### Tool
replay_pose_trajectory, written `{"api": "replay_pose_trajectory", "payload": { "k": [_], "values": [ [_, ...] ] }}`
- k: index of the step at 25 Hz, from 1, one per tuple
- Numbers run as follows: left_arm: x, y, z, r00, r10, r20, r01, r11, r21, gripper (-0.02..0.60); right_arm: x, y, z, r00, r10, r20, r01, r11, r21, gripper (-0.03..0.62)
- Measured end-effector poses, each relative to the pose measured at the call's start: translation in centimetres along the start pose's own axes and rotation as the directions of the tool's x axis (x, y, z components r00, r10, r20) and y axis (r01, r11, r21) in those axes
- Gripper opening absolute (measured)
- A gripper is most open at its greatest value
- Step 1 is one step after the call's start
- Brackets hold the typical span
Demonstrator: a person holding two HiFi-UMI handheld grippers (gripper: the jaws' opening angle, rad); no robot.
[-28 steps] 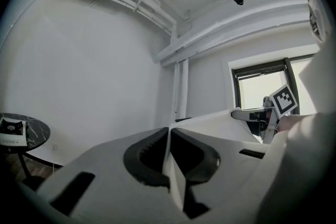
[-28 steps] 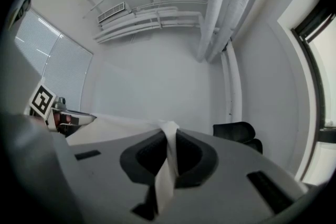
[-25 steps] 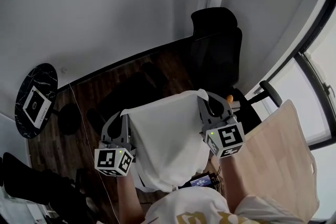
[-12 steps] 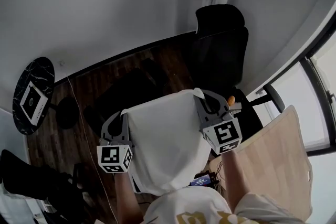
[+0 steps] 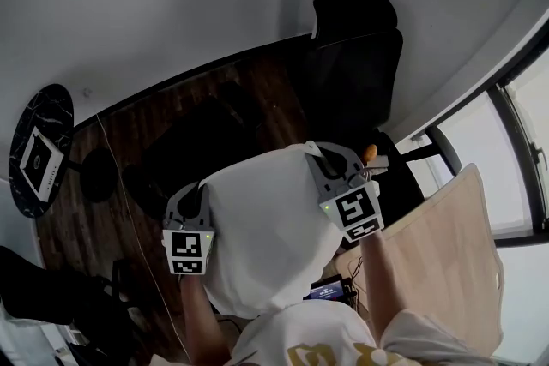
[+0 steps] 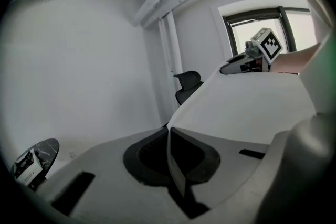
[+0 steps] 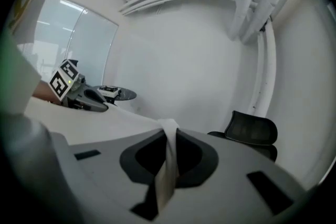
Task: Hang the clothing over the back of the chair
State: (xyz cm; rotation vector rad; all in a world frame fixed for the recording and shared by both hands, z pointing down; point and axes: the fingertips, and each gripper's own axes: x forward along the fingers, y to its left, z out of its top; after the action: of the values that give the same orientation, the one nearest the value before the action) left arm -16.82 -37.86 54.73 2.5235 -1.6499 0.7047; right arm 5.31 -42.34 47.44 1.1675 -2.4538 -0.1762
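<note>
White cloth, one, gripped by left tongs, right tongs, one chair.

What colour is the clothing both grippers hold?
Plain white; the clothing shows best in the head view.

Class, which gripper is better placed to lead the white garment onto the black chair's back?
Probably right: right gripper, shut on the white garment, is nearer the black office chair than left gripper.

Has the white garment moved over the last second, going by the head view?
Yes. Against the black office chair, the white garment now sits lower in the head view and looks smaller, so it has probably been lowered.
</note>
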Motion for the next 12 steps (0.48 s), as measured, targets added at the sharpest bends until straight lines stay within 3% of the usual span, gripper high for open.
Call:
{"api": "replay_pose_trajectory", "payload": {
  "k": [4,12],
  "values": [
    [1.0,-0.9,-2.4,0.997,-0.044,-0.068,0.045,0.999,0.021,0.023,0.9,0.8,-2.0,0.997,0.038,-0.06,-0.042,0.997,-0.069,0.023],
    [2.6,-3.7,-7.2,0.969,-0.138,-0.207,0.15,0.988,0.047,0.023,1.6,1.1,-4.7,0.982,0.155,-0.109,-0.153,0.988,0.027,0.032]
  ]
}}
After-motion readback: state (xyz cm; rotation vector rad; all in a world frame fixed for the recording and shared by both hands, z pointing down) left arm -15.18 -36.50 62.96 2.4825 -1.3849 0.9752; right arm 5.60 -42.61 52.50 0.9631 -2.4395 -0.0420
